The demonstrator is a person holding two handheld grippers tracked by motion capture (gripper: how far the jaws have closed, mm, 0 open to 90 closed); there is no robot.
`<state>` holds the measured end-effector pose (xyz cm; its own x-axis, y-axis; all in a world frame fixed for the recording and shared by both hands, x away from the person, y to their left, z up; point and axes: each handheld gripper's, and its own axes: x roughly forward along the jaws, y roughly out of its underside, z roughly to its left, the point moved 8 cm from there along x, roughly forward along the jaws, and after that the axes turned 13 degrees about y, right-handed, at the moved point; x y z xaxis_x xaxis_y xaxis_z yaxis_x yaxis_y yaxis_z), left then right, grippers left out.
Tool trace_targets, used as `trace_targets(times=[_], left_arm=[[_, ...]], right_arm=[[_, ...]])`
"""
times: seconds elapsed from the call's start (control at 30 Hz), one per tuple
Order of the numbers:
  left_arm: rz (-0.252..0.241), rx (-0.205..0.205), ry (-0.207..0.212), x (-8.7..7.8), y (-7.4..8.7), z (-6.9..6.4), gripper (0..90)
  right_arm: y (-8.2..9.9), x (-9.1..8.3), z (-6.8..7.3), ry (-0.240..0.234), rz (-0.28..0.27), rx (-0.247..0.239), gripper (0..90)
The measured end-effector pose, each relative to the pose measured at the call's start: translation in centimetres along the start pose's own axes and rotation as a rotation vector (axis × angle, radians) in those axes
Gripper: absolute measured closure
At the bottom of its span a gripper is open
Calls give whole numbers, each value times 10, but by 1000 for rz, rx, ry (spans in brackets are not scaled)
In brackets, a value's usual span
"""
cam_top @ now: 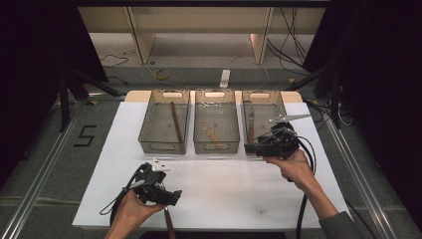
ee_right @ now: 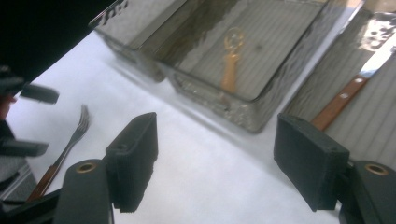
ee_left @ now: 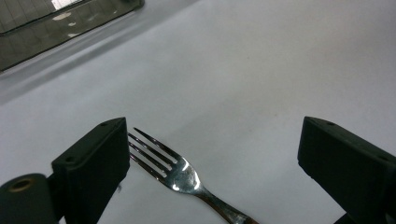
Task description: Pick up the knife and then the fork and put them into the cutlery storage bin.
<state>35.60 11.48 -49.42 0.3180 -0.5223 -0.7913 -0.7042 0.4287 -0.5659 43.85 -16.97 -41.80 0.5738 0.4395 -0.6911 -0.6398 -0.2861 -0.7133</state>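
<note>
left claw (cam_top: 175, 196) spread wide, low over the white table (cam_top: 224, 184), straddling the fork (ee_left: 175, 169): tines close beside one jaw, nothing pressing yet, probably lined up for a pickup. fork lying flat near the table's front edge, wooden handle toward the person. right claw (cam_top: 249, 148) also apart and empty, held at the front of the right bin (cam_top: 260, 97), where a wooden-handled knife (ee_right: 357, 86) lies, likely sorted there by kind.

Your right claw (ee_right: 215, 163) stands wide with nothing between its black jaws, above the white desk (ee_right: 196, 154). Ahead sits a clear plastic bin (ee_right: 219, 105); a wooden-handled steel fork (ee_right: 70, 140) lies left.
</note>
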Motion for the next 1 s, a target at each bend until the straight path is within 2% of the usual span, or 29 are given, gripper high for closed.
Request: trace_targets(times=[0.17, 0.27, 0.57, 0.73, 0.83, 0.87, 1.0], left_arm=[[-2, -6, 0, -1, 2, -1, 87], [-4, -6, 0, -2, 3, -2, 87], [16, -17, -3, -1, 7, -5, 88], [32, 1, -3, -2, 10, -10, 91], [35, 14, 15, -2, 12, -16, 107], [34, 29, 31, -2, 12, -18, 129], [62, 75, 112, 1, 17, -31, 296]], right_arm=[[17, -2, 11, -3, -5, -39, 302], [26, -4, 14, -13, -14, -33, 301], [48, -4, 20, 2, -21, -53, 291], [60, -5, 22, -4, -15, -48, 287], [67, -5, 23, -7, -17, -43, 287], [69, -5, 23, -8, -16, -40, 287], [80, -1, 24, -11, 7, -40, 287]])
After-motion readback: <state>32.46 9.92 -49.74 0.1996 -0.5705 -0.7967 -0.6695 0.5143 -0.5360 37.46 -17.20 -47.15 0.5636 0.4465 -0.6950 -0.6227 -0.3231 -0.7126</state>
